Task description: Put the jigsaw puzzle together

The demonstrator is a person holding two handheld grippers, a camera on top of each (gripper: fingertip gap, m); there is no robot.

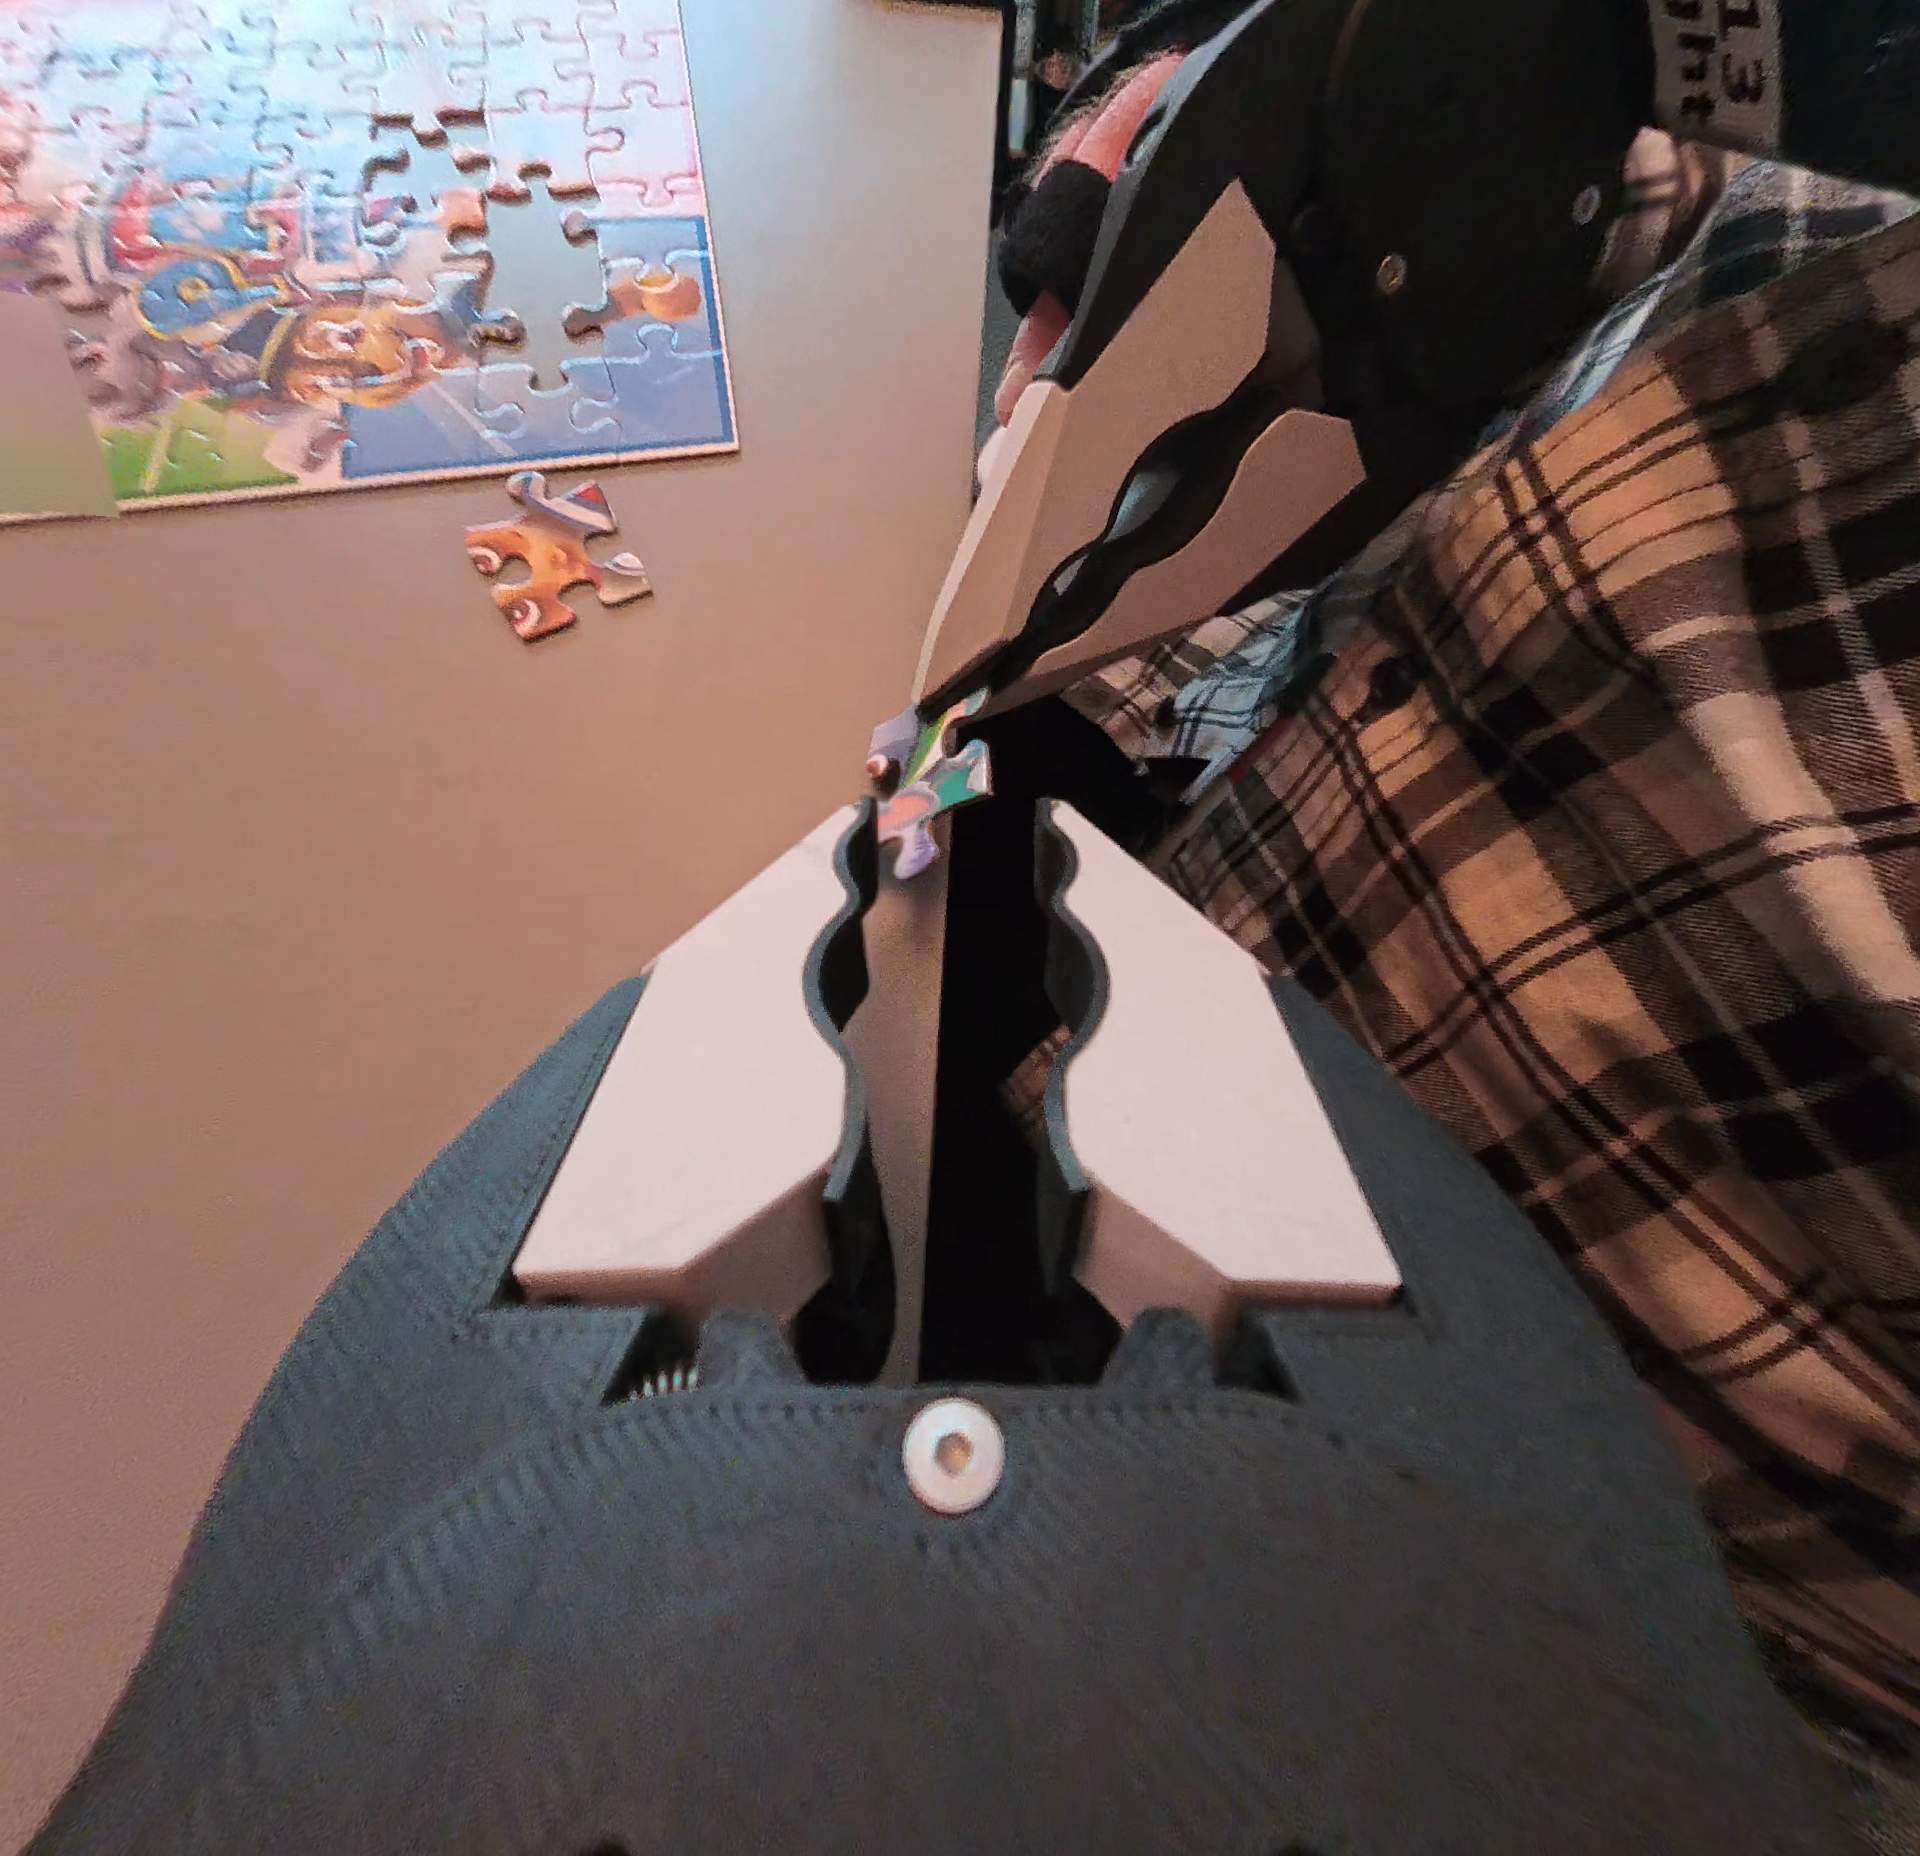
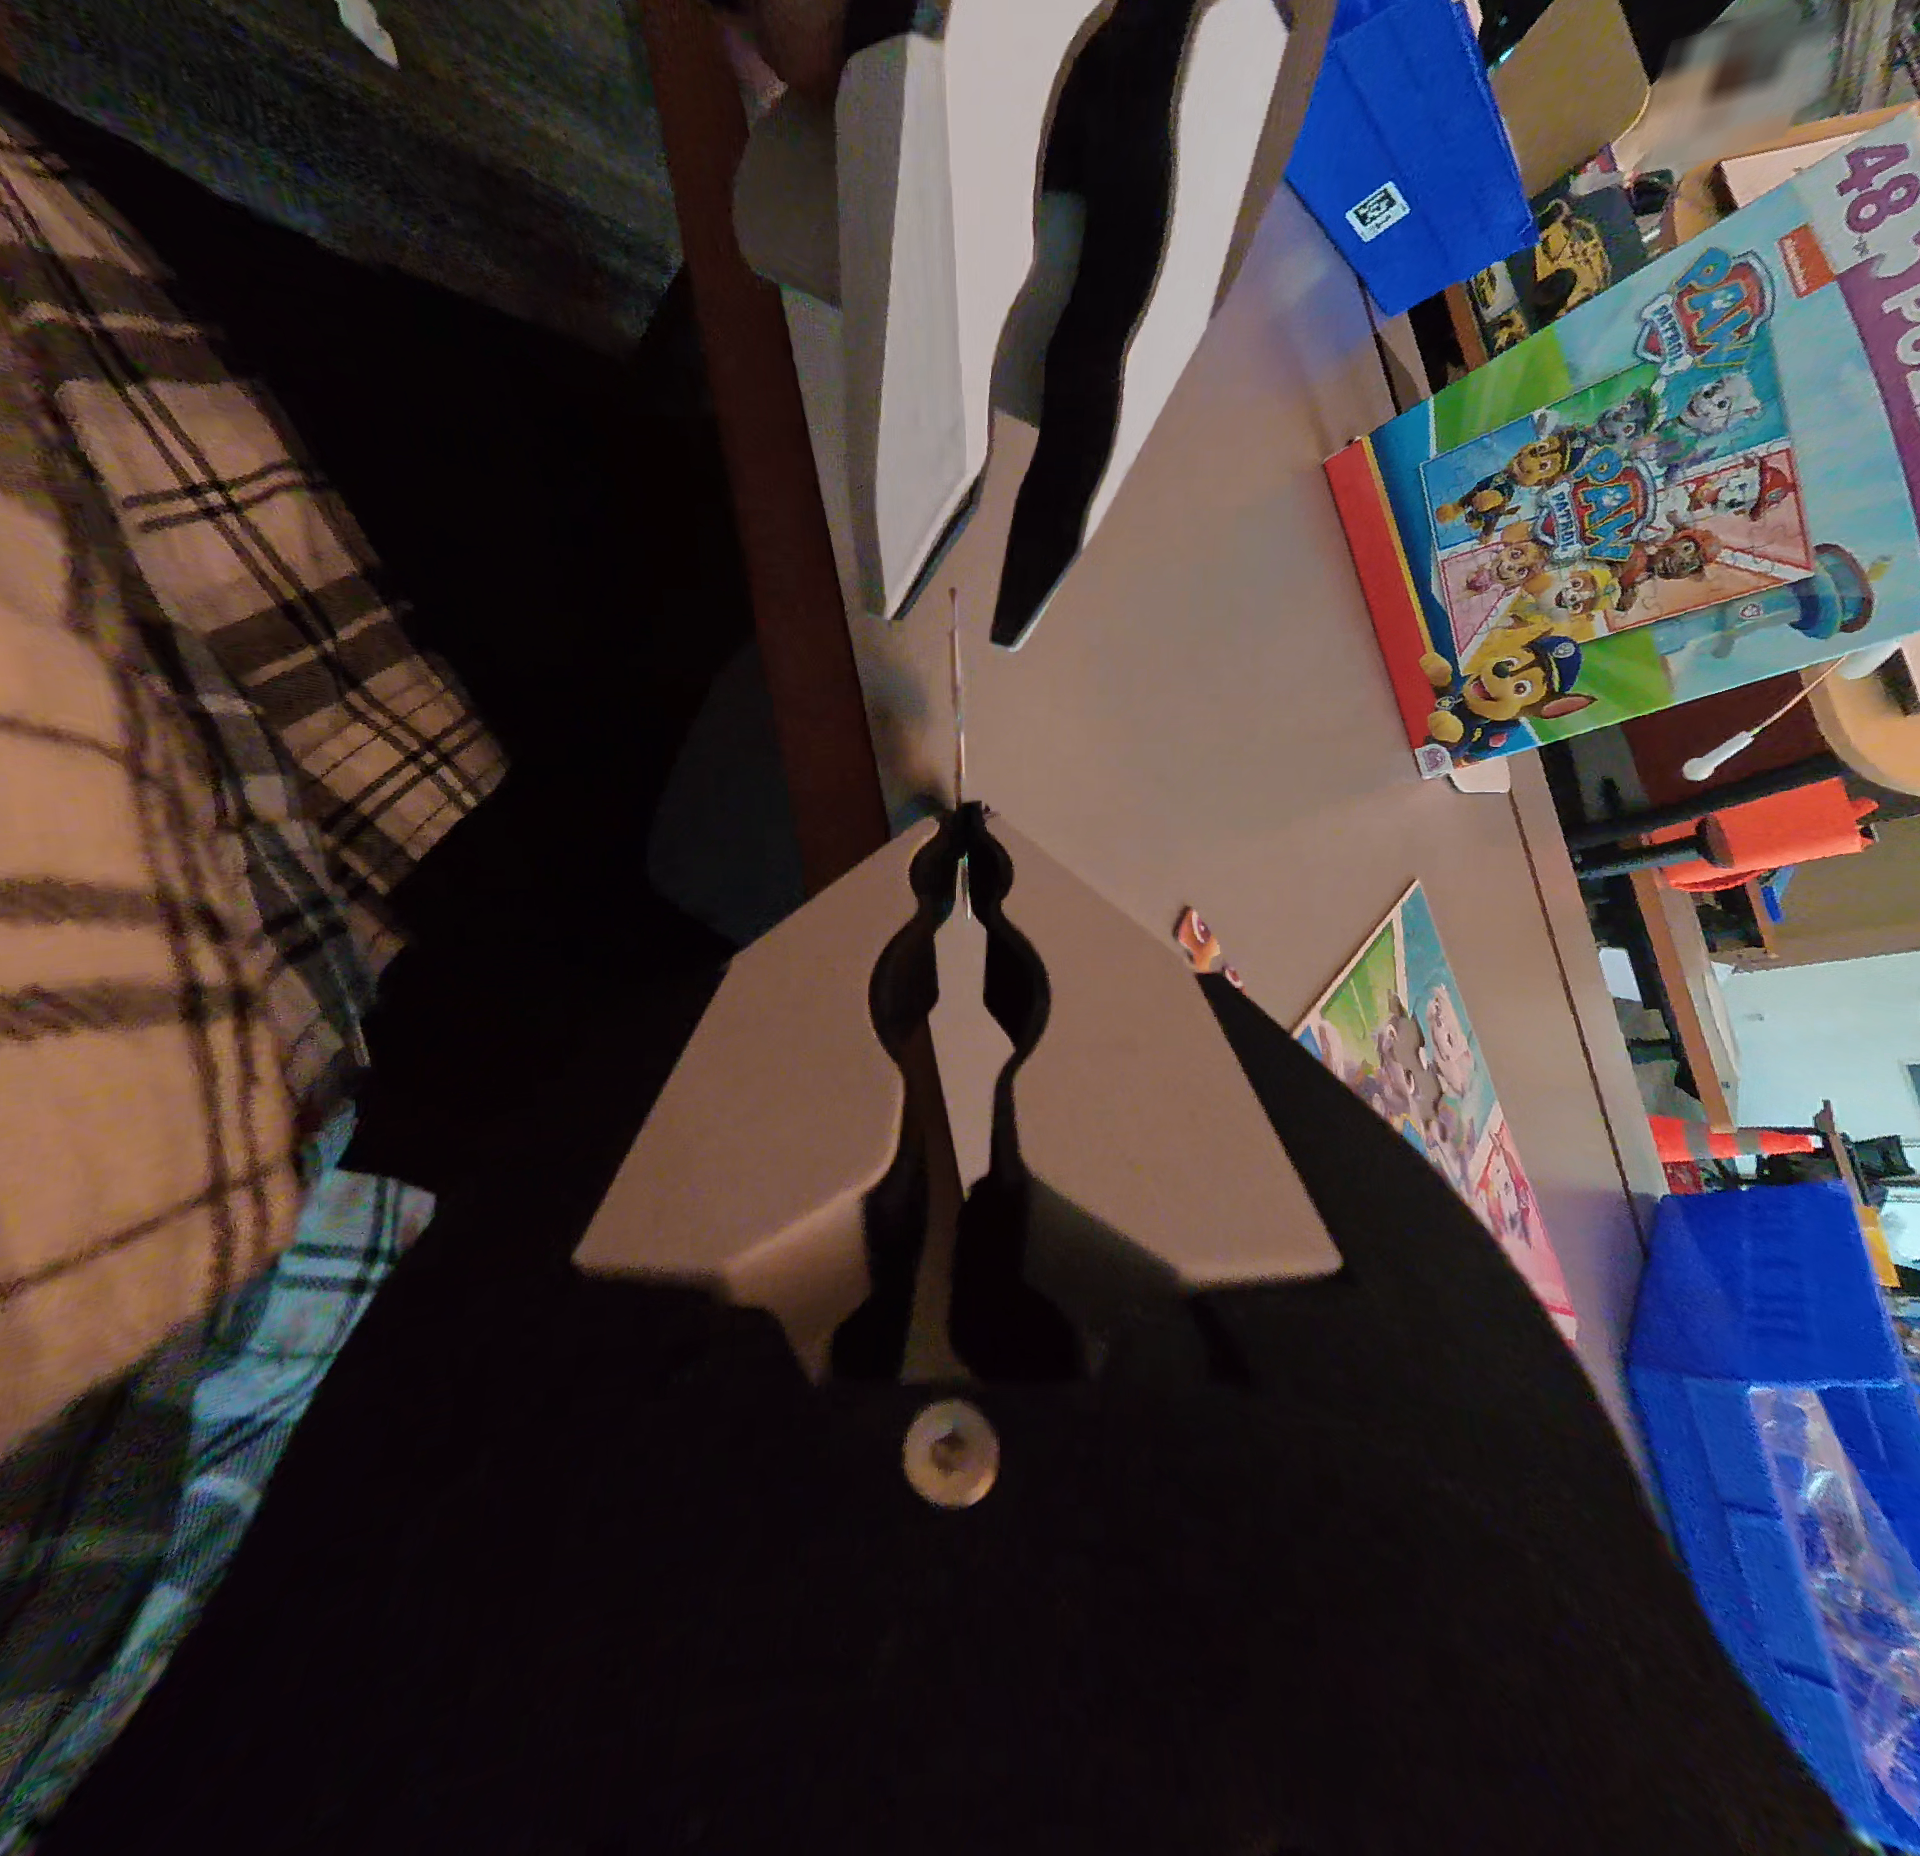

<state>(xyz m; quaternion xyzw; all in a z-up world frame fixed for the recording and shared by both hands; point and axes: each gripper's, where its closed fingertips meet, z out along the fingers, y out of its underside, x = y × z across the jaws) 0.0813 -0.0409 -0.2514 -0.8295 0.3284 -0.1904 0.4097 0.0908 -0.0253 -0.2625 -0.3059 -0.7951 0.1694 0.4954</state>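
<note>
My right gripper (image 1: 940,710) pinches a piece (image 1: 928,788) by one edge, off the table; my left gripper (image 1: 951,819) gapes around it — a sloppy handover drops it, far from the puzzle (image 1: 364,248).

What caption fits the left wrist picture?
Right tool pinches a puzzle piece above the open left tool.

Puzzle (image 1: 343,248) flat, gap inside – loose piece (image 1: 556,554) beside edge.
</note>
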